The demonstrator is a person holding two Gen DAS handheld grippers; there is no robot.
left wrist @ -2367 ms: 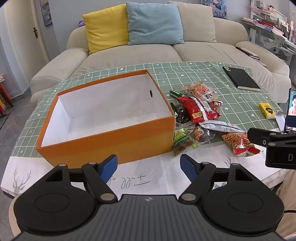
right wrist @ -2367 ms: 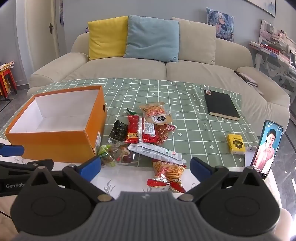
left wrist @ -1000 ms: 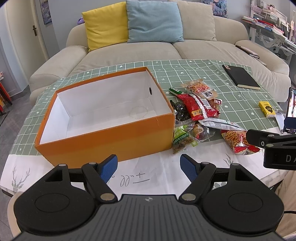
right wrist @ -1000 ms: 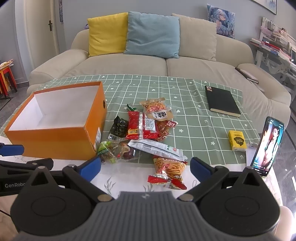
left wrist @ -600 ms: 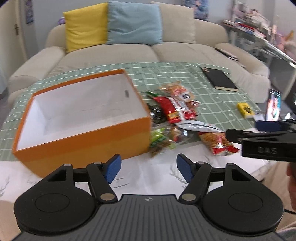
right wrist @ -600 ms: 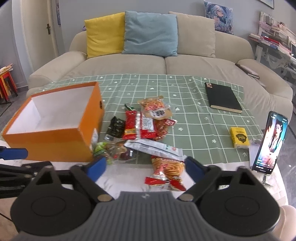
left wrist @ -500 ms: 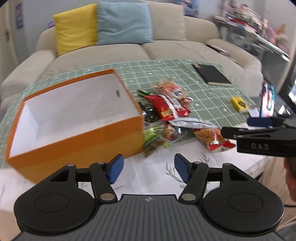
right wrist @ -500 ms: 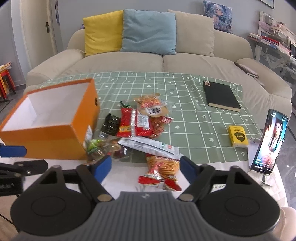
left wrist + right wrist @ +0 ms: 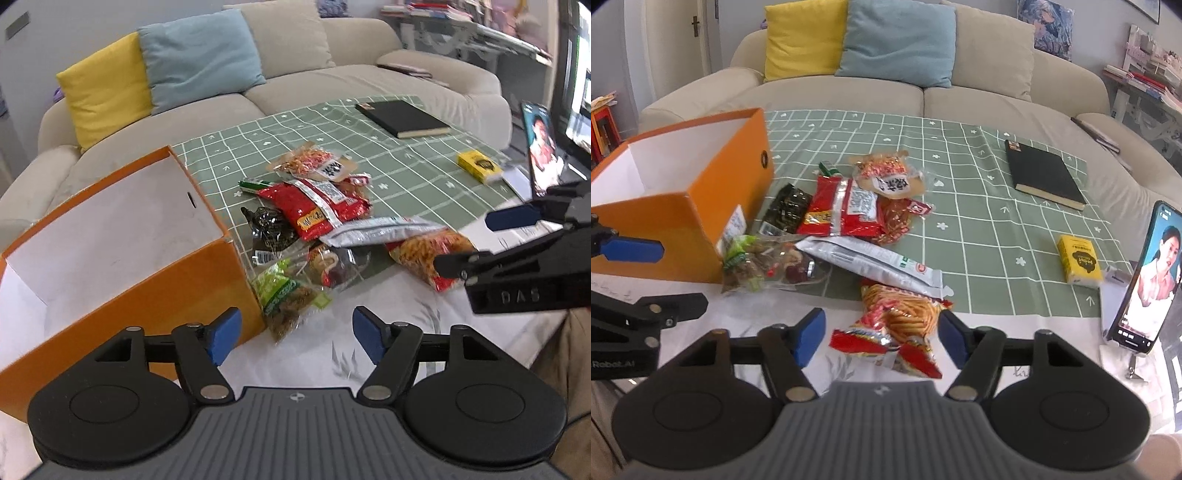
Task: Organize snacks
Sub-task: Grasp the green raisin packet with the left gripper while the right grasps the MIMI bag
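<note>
Both grippers have come down closer to the snacks point(image 9: 849, 236), which lie in a heap on the table point(image 9: 997, 229) at 3 o'clock of the empty orange box point(image 9: 155, 295). The left gripper point(image 9: 295, 330) has just opened wider again, with nothing between its fingers. The right gripper point(image 9: 879, 334) narrowed, and its fingers now sit either side of the stick bag point(image 9: 897, 325), not squeezing. No snack is in the box yet, so the first pick looks close.

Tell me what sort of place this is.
Most likely a home living room: a beige sofa with yellow and blue cushions stands behind a low table under a green checked cloth, with snack packets and a propped phone on it.
</note>
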